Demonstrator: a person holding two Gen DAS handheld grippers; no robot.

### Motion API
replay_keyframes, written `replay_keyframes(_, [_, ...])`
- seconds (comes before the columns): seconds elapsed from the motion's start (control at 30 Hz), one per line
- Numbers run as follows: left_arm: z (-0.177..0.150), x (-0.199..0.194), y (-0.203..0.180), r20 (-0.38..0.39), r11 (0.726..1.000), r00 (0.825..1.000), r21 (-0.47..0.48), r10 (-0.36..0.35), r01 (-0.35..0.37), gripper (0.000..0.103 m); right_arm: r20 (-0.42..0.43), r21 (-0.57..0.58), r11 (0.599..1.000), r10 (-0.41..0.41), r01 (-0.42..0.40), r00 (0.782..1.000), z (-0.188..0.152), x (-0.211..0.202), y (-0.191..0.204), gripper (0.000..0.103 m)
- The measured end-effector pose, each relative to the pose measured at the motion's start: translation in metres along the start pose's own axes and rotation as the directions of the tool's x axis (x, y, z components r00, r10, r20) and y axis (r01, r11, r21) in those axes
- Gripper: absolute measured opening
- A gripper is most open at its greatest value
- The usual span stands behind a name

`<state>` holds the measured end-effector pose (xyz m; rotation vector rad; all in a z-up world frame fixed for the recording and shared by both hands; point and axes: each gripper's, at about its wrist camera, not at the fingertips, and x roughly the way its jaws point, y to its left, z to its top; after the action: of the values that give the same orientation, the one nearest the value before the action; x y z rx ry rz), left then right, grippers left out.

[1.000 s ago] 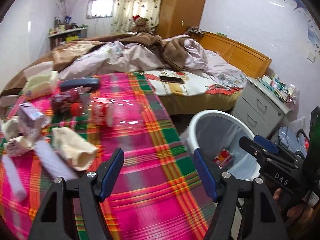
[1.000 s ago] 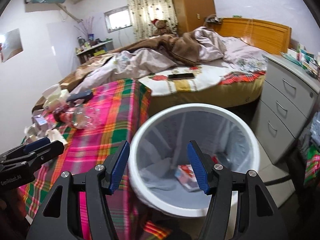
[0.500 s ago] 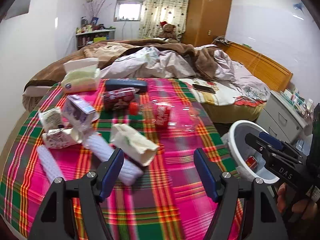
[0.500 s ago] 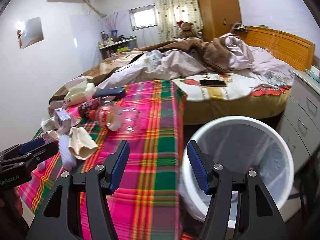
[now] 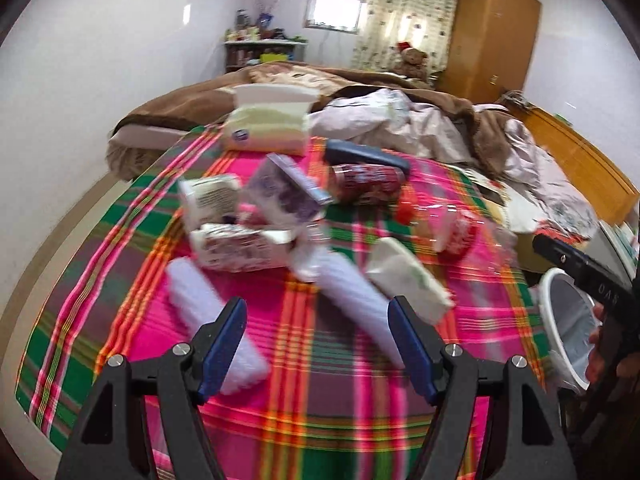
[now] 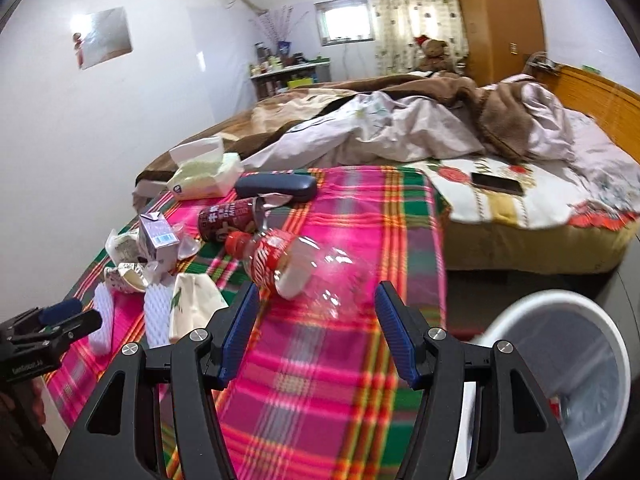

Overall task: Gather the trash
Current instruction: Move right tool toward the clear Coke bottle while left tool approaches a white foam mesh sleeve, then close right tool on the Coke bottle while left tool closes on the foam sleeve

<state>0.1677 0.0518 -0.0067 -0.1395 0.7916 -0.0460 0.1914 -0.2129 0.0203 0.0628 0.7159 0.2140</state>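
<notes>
1. The left gripper [image 5: 316,344] is seen over the near part of a plaid-covered table [image 5: 320,408]; its jaws are spread wide and nothing is held between them.
2. The right gripper [image 6: 316,334] is seen over the table's near right part, jaws likewise spread wide and empty; a clear plastic bottle [image 6: 296,264] with a red cap and red label lies on its side just beyond the fingertips.
3. The trash is gathered on the left and middle of the table: two white foam pieces [image 5: 352,300], a cream paper bag [image 5: 408,280], a crumpled patterned carton [image 5: 240,246], a purple carton [image 5: 280,196] and a dark red can [image 5: 366,178] lying on its side.
4. A tissue pack [image 5: 268,124] and a dark blue case [image 5: 366,154] are placed at the table's far edge.
5. A white trash bin [image 6: 572,380] stands on the floor just beside the table's right edge; a red-and-white item is visible inside, its kind not discernible.
6. A bed [image 6: 500,168] with rumpled bedding lies behind the table.
</notes>
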Motion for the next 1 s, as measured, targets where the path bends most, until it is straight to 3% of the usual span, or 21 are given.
replay_keyframes(0.3, [-0.002, 0.015, 0.038, -0.041, 0.995, 0.996, -0.06, 0.074, -0.077, 0.075, -0.044, -0.115, 0.993, 0.026, -0.031, 0.999, 0.024, 0.04, 0.005, 0.062])
replay_keyframes(0.47, [-0.007, 0.023, 0.052, -0.074, 0.992, 0.995, -0.096, 0.073, -0.08, 0.075, -0.094, -0.144, 0.986, 0.069, -0.082, 0.993, 0.031, 0.059, 0.004, 0.063])
replay_keyframes(0.77, [-0.014, 0.038, 0.065, -0.126, 0.988, 0.99, -0.131, 0.064, -0.081, 0.076, -0.231, -0.204, 0.965, 0.117, -0.166, 0.966, 0.022, 0.071, 0.017, 0.067])
replay_keyframes(1.0, [-0.015, 0.042, 0.068, -0.134, 0.987, 0.989, -0.139, 0.059, -0.078, 0.076, -0.297, -0.146, 0.97, 0.144, -0.194, 0.944, 0.012, 0.069, 0.024, 0.067])
